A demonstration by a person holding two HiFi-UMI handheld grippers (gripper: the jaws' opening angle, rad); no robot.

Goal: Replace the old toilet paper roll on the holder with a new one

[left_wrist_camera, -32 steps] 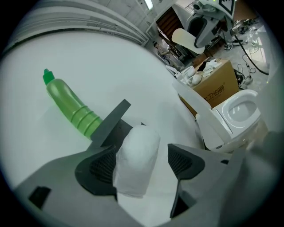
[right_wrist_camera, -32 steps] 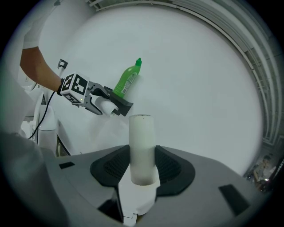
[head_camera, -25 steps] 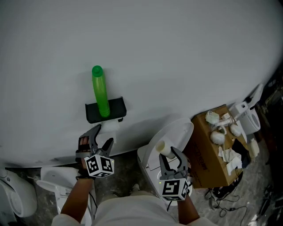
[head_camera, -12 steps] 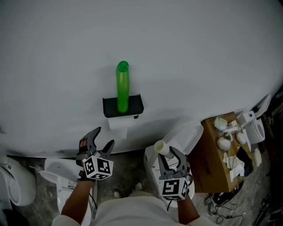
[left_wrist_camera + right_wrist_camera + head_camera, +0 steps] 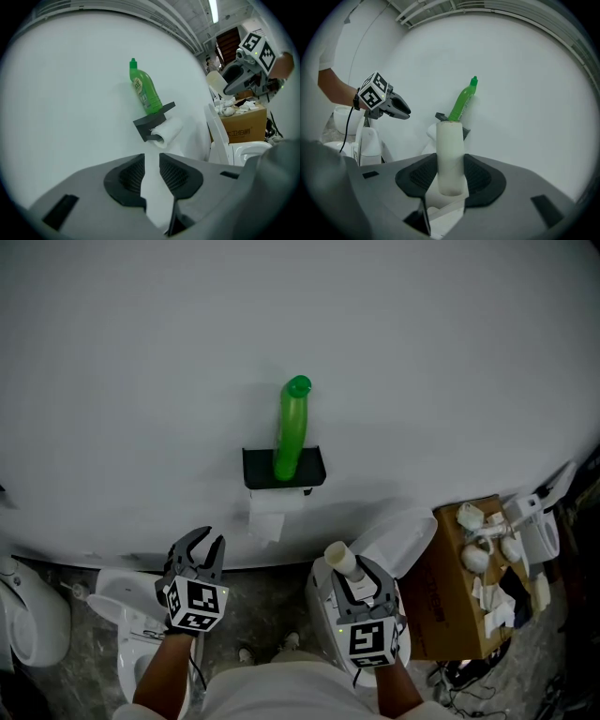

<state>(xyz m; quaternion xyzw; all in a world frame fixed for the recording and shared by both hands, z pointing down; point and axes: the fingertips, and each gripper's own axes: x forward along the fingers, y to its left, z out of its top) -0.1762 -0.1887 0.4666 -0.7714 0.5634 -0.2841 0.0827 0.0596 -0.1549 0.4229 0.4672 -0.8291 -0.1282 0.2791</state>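
Observation:
A black wall holder (image 5: pixel 284 468) carries a green bottle (image 5: pixel 292 427) on top and a white toilet paper roll (image 5: pixel 272 517) beneath, a sheet hanging down. My left gripper (image 5: pixel 202 547) hovers below and left of it, apart from it. Its jaws have just been closing; a narrow gap is left with nothing in it (image 5: pixel 151 161). My right gripper (image 5: pixel 361 579) is shut on a cream cardboard tube (image 5: pixel 342 562), which stands up between the pads (image 5: pixel 450 154). The left gripper view shows the roll (image 5: pixel 168 132) ahead on the wall.
A white toilet (image 5: pixel 330 601) with its raised lid (image 5: pixel 403 535) sits under my right gripper. A cardboard box (image 5: pixel 459 596) with crumpled paper stands to its right. Another white toilet (image 5: pixel 122 601) is at lower left, and a white fixture (image 5: pixel 33 615) at the far left.
The left gripper's jaws have narrowed from wide open, and the gripper has rolled more upright. The holder now sits further right in the head view, between both grippers. The right gripper keeps the tube.

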